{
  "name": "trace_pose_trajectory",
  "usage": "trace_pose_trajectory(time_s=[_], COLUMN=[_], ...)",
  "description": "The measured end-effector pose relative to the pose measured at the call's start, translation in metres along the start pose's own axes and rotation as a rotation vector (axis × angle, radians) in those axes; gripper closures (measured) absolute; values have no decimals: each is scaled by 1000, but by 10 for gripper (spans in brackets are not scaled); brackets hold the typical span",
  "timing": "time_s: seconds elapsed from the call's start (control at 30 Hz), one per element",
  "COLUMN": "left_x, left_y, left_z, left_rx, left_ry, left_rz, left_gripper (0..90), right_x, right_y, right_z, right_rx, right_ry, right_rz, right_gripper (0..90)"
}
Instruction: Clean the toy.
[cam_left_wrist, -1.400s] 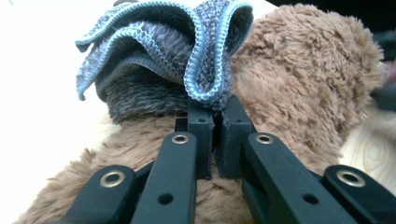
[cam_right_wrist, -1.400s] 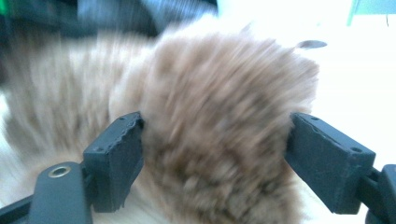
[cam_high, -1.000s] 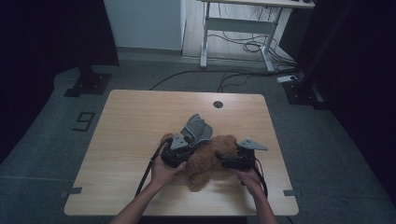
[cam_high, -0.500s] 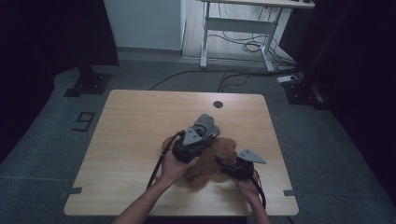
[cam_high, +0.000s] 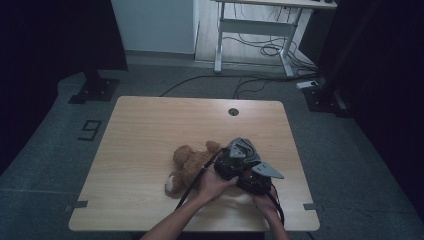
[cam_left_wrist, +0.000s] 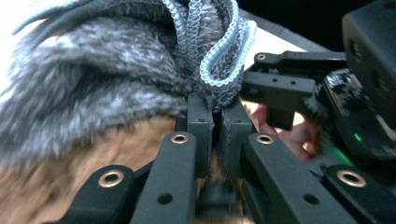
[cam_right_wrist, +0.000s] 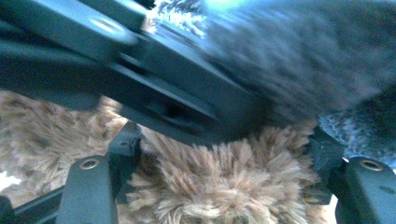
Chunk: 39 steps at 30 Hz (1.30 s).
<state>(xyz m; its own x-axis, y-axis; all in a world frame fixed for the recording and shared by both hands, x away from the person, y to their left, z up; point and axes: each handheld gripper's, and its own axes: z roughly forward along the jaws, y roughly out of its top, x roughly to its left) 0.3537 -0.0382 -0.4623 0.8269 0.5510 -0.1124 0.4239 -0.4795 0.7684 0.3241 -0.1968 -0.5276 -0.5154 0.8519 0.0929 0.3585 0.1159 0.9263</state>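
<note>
Brown plush teddy bear (cam_high: 187, 165) lying on table, grey knitted fuzzy garment (cam_left_wrist: 116, 79) bunched at one end

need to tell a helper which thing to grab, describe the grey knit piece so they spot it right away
On the light wooden table, look near the front right, where a brown plush teddy bear lies. At its right end sits the grey fuzzy knitted garment, pinched by the left gripper; it alone is grey with a ribbed edge.

We held our left gripper (cam_high: 234, 159) with its jaws pinched nearly together, while our right gripper (cam_high: 256, 181), just beside it, had its jaws partly apart after closing, both forearms reaching in from the near edge
</note>
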Motion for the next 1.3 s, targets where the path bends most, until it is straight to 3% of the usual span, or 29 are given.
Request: trace_pose_trajectory(time_s=[0.1,0.2,0.3,0.47,0.67,0.77,0.9,1.0,1.07,1.13,1.23,1.3], left_x=[6,20,37,42,64,77,96,108,115,119,119,115], left_y=[-13,-32,-52,-70,-89,-95,-108,-120,-128,-130,-117,-101], left_z=[-18,-34,-54,-88,-114,-126,-128,-117,-110,-109,-117,-123], left_rx=[-7,7,-30,-65,-63,-63,-31,39,59,45,5,-36], left_ry=[24,66,33,65,100,147,211,277,262,246,248,227], left_rz=[-9,-39,-119,-123,-173,-195,-236,-264,-295,-320,-311,-301], left_gripper=[847,848,850,851,849,848,849,848,848,848,847,847], right_x=[0,0,0,0,0,-1,-1,-1,-2,-2,-1,-1], right_y=[0,0,0,0,0,0,0,0,0,0,-1,-1], right_z=[0,0,0,0,1,1,1,2,1,1,2,4], right_rx=[1,-1,-1,-3,-8,-11,-11,-14,-13,-15,-20,-26], right_ry=[-10,-10,-7,-8,-10,-10,-9,-10,-9,-10,-15,-18], right_rz=[-1,8,7,9,12,14,17,19,21,22,25,26], right_gripper=[328,328,328,327,327,327,326,326,327,327,332,349])
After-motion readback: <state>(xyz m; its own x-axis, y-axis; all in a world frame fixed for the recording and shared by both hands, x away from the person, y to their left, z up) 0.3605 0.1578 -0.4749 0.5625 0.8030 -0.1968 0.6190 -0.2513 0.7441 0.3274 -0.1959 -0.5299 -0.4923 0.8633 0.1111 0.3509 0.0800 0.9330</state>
